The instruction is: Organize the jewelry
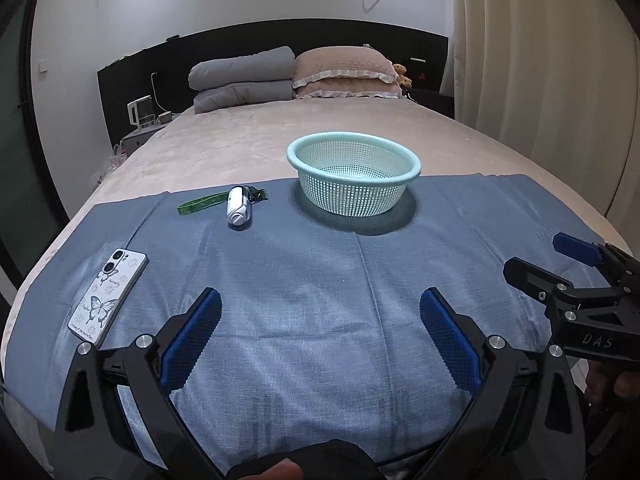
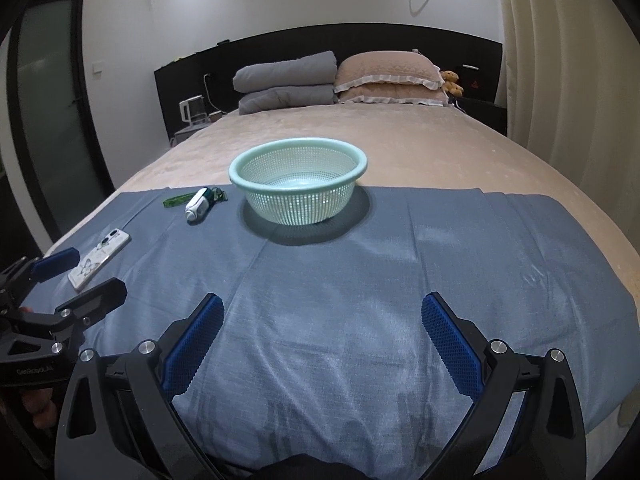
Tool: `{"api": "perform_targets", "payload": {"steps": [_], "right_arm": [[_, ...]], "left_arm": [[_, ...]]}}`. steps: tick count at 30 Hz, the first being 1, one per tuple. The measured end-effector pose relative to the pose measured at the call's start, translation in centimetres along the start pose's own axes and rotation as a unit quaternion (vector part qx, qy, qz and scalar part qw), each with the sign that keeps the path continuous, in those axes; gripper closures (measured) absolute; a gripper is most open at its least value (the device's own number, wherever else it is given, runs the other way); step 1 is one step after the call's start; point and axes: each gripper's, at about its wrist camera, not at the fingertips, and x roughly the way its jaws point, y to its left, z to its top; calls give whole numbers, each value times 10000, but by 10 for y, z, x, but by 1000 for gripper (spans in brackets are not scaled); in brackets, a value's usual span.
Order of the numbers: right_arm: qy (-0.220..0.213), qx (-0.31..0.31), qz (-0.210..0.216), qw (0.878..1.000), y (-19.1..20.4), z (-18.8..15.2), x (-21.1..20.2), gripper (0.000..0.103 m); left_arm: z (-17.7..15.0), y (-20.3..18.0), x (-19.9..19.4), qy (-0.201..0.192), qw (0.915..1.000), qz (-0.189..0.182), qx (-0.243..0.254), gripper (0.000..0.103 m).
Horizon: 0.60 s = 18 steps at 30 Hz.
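While both grippers hang low over the near edge, the bed (image 1: 280, 136) fills most of either view, its beige cover running back to grey and pink pillows (image 1: 344, 72) at twelve o'clock. Across the near half lies a blue cloth (image 1: 320, 272). On it, toward one o'clock in the left wrist view, sits a mint-green mesh basket (image 1: 412, 168), upright and holding nothing visible. A phone (image 1: 108, 296) in a butterfly case lies at nine o'clock, well apart from the basket. Between them, at eleven o'clock, rests a small white device (image 1: 239, 206) touching a green strap (image 1: 200, 203). No jewelry can be made out. The left gripper (image 1: 320, 332) has its tongs spread wide around bare cloth; the right gripper (image 2: 322, 340) is spread likewise, gripping nothing.
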Motion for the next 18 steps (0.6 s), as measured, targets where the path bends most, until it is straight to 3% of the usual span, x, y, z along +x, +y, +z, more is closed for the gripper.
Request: {"api": "perform_targets", "payload": {"steps": [14,18], "right_arm": [[-19,-418,107,9991,14,-3,-1,8],[-72,-531,85,9985,18,-3,-5,8]], "left_arm": [[-2,19,5,91,9984,-316,-462,6],[-2,16,4,65,9988,-297,-394,6]]}}
